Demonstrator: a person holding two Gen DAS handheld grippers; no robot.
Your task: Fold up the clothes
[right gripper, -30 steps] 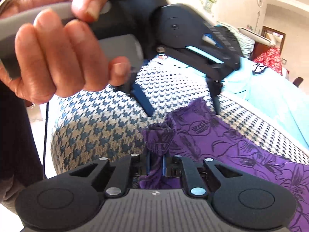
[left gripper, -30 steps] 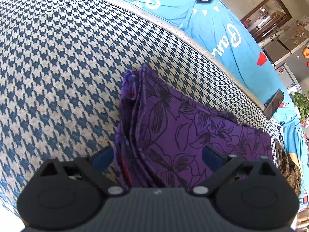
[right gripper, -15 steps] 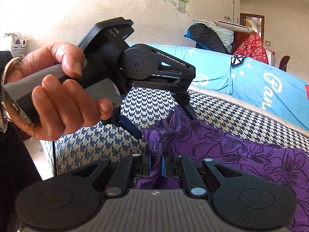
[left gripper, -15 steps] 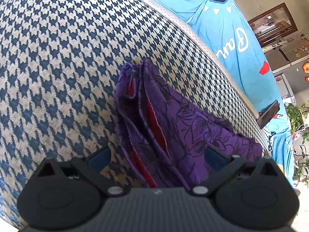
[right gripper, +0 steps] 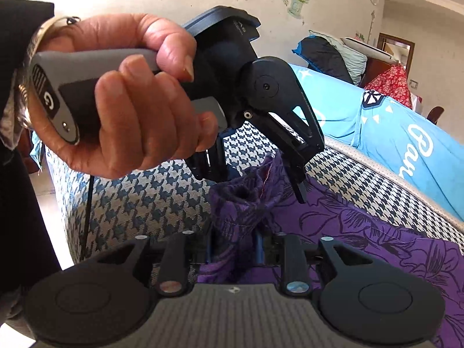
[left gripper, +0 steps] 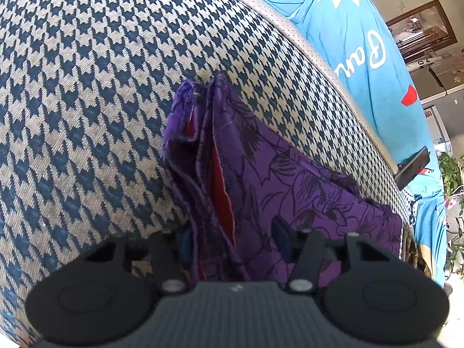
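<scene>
Since 1 s ago L fingers went from wide apart to partway closed around the purple garment (left gripper: pixel 284 185); R grip loosened, pads were pinched tight on the bunched corner, now a gap each side. Surroundings: houndstooth couch cushion (left gripper: pixel 87 92) under everything, blue printed cover (left gripper: pixel 362 37) along the back, dark phone (left gripper: pixel 413 166) propped at the far right end of the cushion edge, potted plant (left gripper: pixel 452 179) beyond it. R wrist view is mostly blocked by the person's hand (right gripper: pixel 121 98) on the other tool's grey handle, so the left gripper (right gripper: pixel 261 174) is seen side-on, tips down at the cloth's folded edge. Left gripper (left gripper: pixel 233 243) in own view: partly open, blue pads either side of the layered edge, contact can't be confirmed. Right gripper (right gripper: pixel 233 249): narrowly open, bunched purple corner sits between the fingers, looks loose not clamped. Garment lies folded on the cushion, floral print, red lining (left gripper: pixel 221 185) showing btwn layers. Long axis runs from the L tool's tips away up-left to a pointed corner in L view, w/ the rest spreading right along the cushion.
</scene>
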